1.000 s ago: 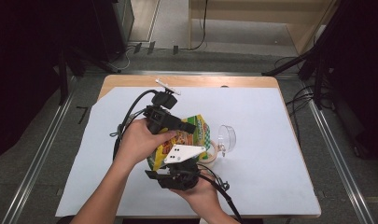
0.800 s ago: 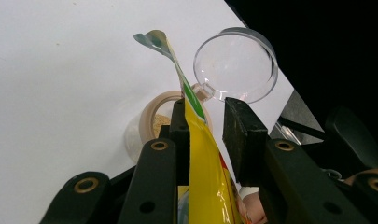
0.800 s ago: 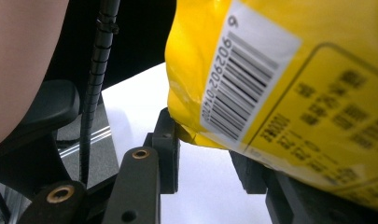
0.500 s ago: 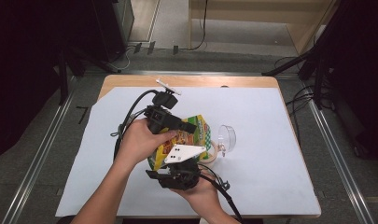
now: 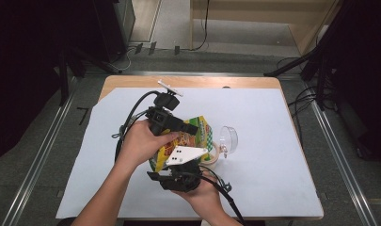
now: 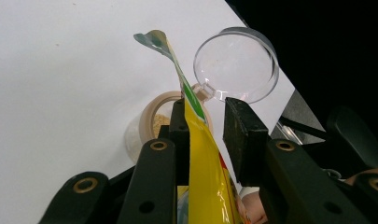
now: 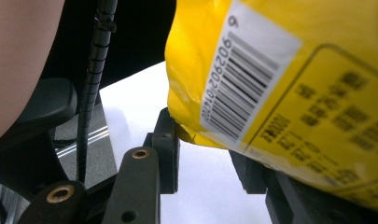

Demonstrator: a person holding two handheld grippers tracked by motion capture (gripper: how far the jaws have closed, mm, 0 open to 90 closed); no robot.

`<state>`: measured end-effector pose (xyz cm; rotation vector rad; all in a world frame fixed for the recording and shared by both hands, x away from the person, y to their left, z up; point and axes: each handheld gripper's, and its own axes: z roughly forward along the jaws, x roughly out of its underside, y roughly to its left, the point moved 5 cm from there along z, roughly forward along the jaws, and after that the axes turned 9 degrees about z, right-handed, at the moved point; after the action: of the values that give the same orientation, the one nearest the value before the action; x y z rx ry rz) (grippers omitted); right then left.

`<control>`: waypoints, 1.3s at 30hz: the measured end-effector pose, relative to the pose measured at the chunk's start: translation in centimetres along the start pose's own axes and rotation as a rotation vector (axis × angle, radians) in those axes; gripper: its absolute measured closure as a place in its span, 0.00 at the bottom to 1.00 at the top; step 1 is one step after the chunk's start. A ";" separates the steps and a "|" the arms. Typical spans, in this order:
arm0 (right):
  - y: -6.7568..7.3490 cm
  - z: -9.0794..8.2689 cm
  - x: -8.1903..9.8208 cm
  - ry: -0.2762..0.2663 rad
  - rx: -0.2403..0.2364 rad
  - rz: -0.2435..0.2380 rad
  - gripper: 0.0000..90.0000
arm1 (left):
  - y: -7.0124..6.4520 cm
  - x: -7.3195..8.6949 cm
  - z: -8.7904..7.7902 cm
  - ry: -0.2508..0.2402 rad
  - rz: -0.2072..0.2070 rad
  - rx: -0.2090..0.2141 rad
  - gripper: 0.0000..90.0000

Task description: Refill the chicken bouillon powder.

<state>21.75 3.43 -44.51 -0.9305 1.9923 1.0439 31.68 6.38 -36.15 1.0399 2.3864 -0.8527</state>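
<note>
Two tools on yellow bag (image 5: 188,139), left tool (image 6: 205,122) partly spread, right tool (image 7: 205,161) pinching its corner

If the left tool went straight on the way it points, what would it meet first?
Probably the open jar and its clear lid, which lie just beyond the left tool past the yellow bag's top edge. Depth is unclear, so which comes first is uncertain.

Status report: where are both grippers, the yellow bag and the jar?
Left gripper around bag top, one jaw off it. Right gripper at bag bottom. Yellow bag tilted over open jar. Clear lid beside it.
</note>
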 end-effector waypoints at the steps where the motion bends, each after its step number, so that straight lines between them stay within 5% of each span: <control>1: 0.0 0.0 0.0 0.000 0.000 0.000 0.74 | 0.0 0.0 0.0 0.000 0.001 0.001 0.82; 39: 0.1 0.0 0.1 -0.009 -0.002 -0.002 0.75 | -0.5 0.0 0.0 0.002 0.015 -0.013 0.81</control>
<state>21.62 3.48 -44.57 -0.9271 1.9828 1.0477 31.29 6.09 -35.91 1.0527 2.3798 -0.8305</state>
